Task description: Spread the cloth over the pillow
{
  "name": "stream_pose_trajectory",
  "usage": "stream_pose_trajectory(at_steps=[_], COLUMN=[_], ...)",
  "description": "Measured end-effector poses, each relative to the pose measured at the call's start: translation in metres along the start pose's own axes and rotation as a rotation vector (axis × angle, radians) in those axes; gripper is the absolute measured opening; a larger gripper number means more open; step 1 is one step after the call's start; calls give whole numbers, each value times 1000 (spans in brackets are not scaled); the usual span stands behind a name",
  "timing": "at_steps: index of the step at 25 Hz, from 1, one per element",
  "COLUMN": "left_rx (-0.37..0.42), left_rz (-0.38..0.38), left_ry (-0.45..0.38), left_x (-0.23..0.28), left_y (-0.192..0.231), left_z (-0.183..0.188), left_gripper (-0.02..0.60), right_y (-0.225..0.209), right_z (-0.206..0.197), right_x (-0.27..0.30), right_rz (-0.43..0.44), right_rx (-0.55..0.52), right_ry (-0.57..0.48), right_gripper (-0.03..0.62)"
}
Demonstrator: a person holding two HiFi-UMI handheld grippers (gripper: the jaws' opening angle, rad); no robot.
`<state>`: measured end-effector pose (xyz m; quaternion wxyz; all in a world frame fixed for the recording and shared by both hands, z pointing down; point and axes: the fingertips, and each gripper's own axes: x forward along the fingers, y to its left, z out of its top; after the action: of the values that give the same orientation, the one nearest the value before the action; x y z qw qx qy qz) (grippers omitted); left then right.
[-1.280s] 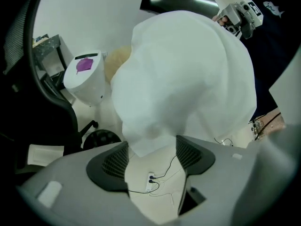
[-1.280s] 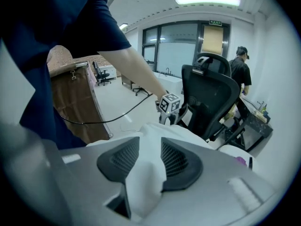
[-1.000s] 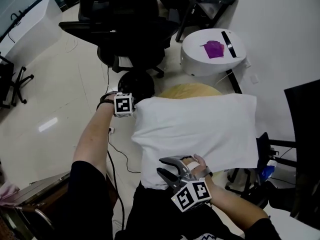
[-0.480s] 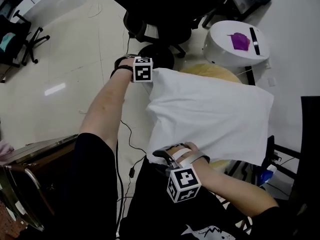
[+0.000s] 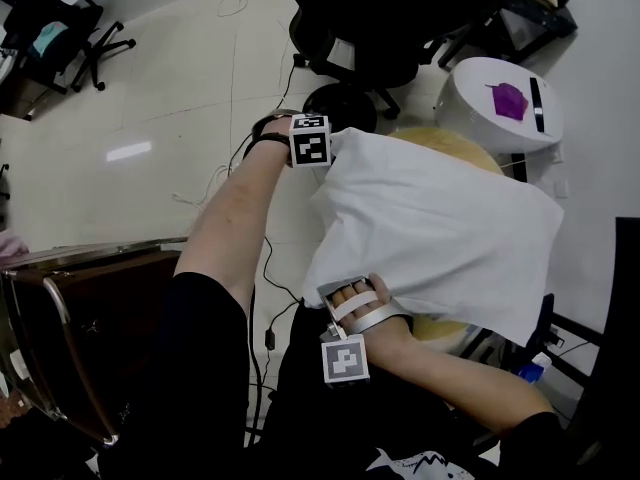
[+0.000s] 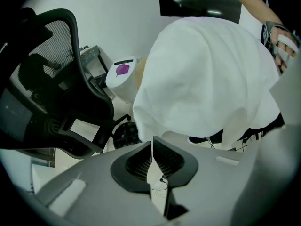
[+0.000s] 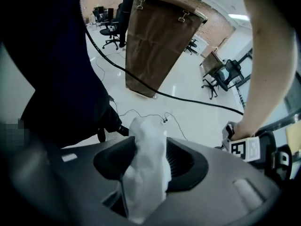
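Observation:
A white cloth (image 5: 440, 228) lies draped over a tan pillow (image 5: 440, 143) that peeks out at its far edge. My left gripper (image 5: 325, 160) is at the cloth's far left corner, and in the left gripper view it (image 6: 152, 147) is shut with a thin white edge of the cloth (image 6: 207, 74) pinched at its tips. My right gripper (image 5: 345, 318) points down at the cloth's near left edge. Its jaws (image 7: 150, 149) have just been opening and stand wide, with a bunched fold of cloth (image 7: 148, 159) loose between them.
A black office chair (image 5: 370, 38) stands beyond the pillow. A white round device (image 5: 500, 103) with a purple item on it sits at the far right. A brown case (image 5: 80, 328) is at the left, and a black cable (image 5: 268, 268) runs over the floor.
My right gripper has rolled over, moved left and sunk to the cloth's near left edge. My left gripper has risen a little at the far corner.

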<state>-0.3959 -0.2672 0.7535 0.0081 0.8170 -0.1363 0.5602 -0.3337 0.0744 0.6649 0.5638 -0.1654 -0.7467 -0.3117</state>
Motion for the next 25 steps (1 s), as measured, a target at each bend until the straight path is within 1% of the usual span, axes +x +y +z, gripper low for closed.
stream_pose_trajectory(at_steps=[2, 4, 6, 10, 14, 16, 21, 22, 25], left_rx=[-7, -18, -26, -37, -28, -12, 73, 80, 83], left_rz=[10, 16, 17, 5, 4, -22, -79, -91, -133], left_ry=[-10, -22, -27, -24, -28, -36, -50, -58, -74], left_x=[-4, -6, -8, -6, -2, 3, 27, 32, 43], left_y=[-2, -2, -3, -5, -1, 1, 4, 5, 12], left_z=[0, 0, -3, -13, -19, -17, -8, -5, 3], left_gripper=[2, 11, 25, 83, 193, 247, 332, 342, 348], right_y=[-7, -6, -7, -15, -18, -19, -20, -20, -19], right_z=[6, 10, 14, 23, 32, 33, 36, 37, 40], right_x=[-2, -10, -22, -51, -65, -69, -81, -84, -91], right_rz=[-35, -13, 29, 109, 228, 265, 343, 354, 383], right_rx=[56, 143, 231, 370, 495, 514, 527, 523, 512], right_ry=[-33, -91, -162, -293, -377, -403, -442, -444, -453], right_gripper=[136, 53, 21, 20, 18, 18, 18, 18, 18])
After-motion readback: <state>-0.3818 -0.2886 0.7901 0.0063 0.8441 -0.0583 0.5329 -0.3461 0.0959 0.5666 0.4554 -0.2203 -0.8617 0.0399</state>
